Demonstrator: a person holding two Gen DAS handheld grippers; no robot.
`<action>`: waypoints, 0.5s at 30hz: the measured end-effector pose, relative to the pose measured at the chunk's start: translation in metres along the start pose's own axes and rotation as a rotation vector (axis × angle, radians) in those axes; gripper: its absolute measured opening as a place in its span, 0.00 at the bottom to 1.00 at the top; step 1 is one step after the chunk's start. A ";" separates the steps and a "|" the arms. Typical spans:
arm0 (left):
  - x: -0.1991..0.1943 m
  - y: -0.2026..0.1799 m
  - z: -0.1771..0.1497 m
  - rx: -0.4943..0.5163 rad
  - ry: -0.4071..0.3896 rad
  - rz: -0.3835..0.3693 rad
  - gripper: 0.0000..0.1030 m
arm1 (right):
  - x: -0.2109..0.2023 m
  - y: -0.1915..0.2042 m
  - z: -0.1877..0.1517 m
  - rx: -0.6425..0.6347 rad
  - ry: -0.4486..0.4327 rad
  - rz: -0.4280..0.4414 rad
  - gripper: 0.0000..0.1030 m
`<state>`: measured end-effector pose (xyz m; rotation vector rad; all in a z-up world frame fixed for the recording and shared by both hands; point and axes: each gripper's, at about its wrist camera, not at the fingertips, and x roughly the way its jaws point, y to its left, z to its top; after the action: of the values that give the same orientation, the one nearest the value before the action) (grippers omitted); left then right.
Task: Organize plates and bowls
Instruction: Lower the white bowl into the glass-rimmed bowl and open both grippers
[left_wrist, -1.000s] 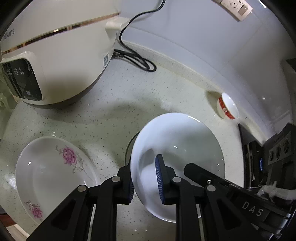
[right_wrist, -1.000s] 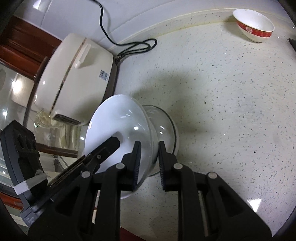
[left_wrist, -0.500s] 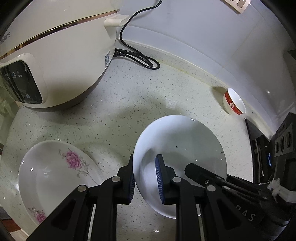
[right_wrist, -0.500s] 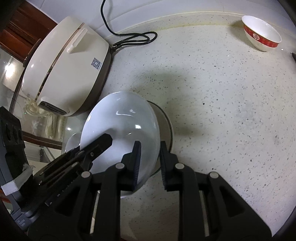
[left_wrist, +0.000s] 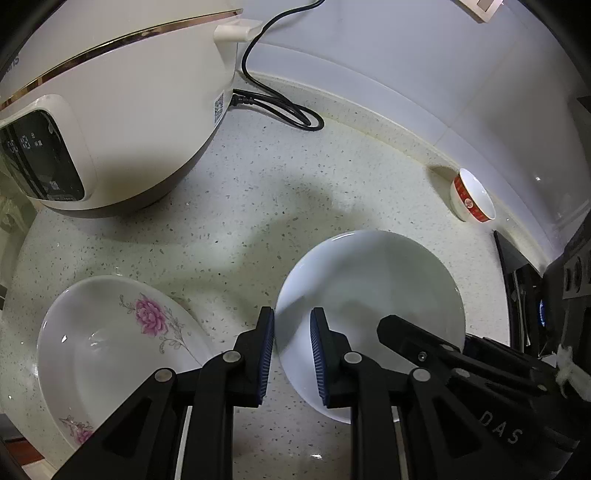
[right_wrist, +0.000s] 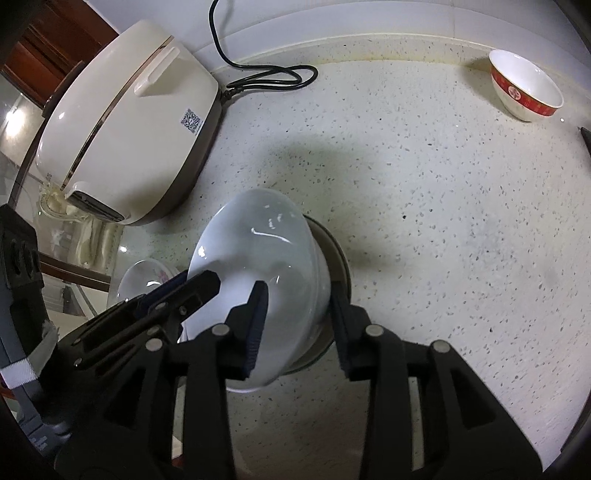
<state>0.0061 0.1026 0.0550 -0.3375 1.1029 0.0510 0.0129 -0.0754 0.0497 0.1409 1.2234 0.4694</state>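
Left tongs (left_wrist: 291, 345): pinched on the white bowl's (left_wrist: 369, 291) rim.
Right tongs (right_wrist: 297, 328): spread, straddling that bowl's opposite rim.
Flowered plate (left_wrist: 110, 343): lying on the bench (left_wrist: 258, 206).

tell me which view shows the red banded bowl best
The right wrist view: the red banded bowl sits unobstructed on the counter near the wall, its red band and emblem plain to see. The left wrist view shows the same bowl smaller and distorted toward the frame's right edge.
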 end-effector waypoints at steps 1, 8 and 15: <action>0.000 0.000 0.000 -0.002 -0.001 -0.001 0.19 | 0.000 0.001 0.000 -0.007 -0.002 -0.006 0.37; -0.007 0.003 0.002 -0.010 -0.033 0.000 0.19 | -0.002 0.009 -0.001 -0.068 -0.009 -0.050 0.40; -0.013 0.009 0.003 -0.047 -0.054 -0.008 0.25 | -0.008 0.028 -0.003 -0.216 -0.047 -0.215 0.59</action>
<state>0.0012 0.1142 0.0653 -0.3808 1.0482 0.0784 0.0003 -0.0542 0.0652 -0.1619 1.1197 0.4051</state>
